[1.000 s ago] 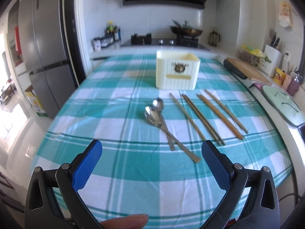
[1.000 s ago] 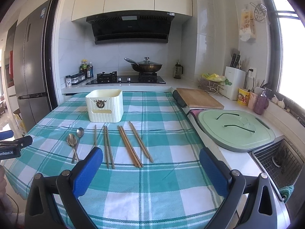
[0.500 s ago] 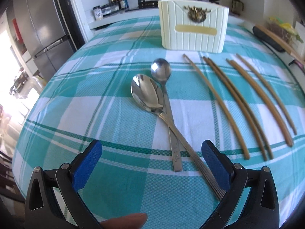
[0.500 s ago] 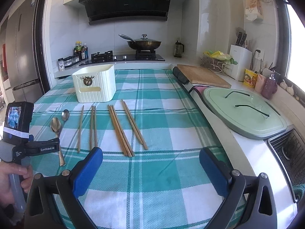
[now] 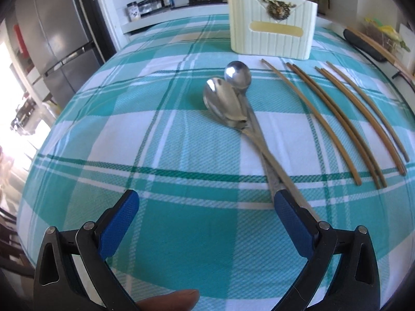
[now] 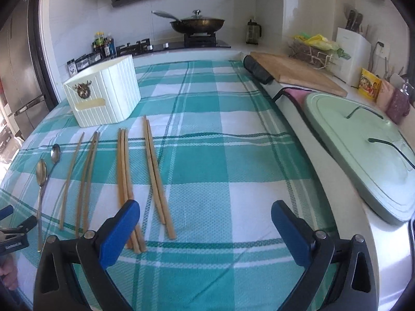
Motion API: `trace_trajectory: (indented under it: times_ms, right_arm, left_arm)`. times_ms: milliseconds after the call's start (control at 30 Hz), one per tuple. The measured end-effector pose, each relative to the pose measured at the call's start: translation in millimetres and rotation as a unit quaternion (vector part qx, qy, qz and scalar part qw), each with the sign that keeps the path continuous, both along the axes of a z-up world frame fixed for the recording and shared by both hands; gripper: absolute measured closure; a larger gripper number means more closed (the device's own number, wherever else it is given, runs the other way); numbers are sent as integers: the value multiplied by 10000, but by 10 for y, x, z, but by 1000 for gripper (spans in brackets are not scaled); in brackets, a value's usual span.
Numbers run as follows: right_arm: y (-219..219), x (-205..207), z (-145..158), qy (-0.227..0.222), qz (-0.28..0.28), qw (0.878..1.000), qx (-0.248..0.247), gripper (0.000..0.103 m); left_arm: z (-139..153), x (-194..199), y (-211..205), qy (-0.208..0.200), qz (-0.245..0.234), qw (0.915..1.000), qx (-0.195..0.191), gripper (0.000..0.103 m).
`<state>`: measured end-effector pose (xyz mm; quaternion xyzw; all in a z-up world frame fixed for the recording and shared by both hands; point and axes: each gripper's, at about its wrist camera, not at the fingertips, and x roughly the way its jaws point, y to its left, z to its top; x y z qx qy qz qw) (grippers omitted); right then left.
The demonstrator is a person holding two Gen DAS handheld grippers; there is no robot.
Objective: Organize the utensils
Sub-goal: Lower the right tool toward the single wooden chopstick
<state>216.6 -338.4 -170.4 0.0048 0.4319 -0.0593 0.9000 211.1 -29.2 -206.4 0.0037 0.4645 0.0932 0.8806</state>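
Utensils lie in a row on the teal-and-white checked tablecloth (image 5: 181, 155), and both grippers hang low over its near edge. The left gripper (image 5: 206, 202) has its blue pads spread wide with nothing between them; its right-hand pad (image 5: 291, 220) sits over the handle ends of two crossed steel spoons. A fingertip (image 5: 171, 299) shows at the bottom edge of the left wrist view. The larger spoon (image 5: 225, 103) lies bowl up, and the smaller spoon (image 5: 237, 76) lies just beyond it, their handles overlapping. To the right of the spoons, several wooden chopsticks (image 5: 337, 119) run away from the camera, roughly parallel, in loose pairs.

The right gripper (image 6: 205, 215) is also spread wide and empty, hovering above the cloth with its left pad (image 6: 120, 229) over the near tips of one chopstick pair (image 6: 124, 171). Another pair (image 6: 155, 171) lies between the pads' line of sight, farther in.

Beyond the utensils stands a cream ribbed holder (image 6: 103, 96) with a deer emblem, upright on the cloth. Off to the right a pale green lid (image 6: 363, 150) rests on the counter. Farthest back, a wok (image 6: 197, 23) sits on the stove.
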Motion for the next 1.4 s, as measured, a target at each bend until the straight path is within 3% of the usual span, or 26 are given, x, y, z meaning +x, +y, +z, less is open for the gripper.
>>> trace_trajectory:
  times_ms: [167,267,600,867,1033,1400]
  right_arm:
    - [-8,319,-291,517,487,9973,-201,0]
    - [-33,388,-353,625,504,9966,-162,0]
    - [3,414,-341,506,331,9982,-2,0]
    - [28,464,-311,383,311,9988,-46,0]
    - [42,494,-324,351,307,9989,59,0]
    - [-7,446,-283,276,193,9994,-18,0]
  left_arm:
    - [-12,-9,154,119,142,9996,-232,0]
    - [64,53,136,-67,166,9991,-391,0]
    - [-90,675,313,27,899,9946,-515,0]
    - [-103,736,360,50,887,9923,-867,0]
    - [-105,735,270,-28,844,9941,-681,0]
    - [-116,670,200,48,733,9950,-682,0]
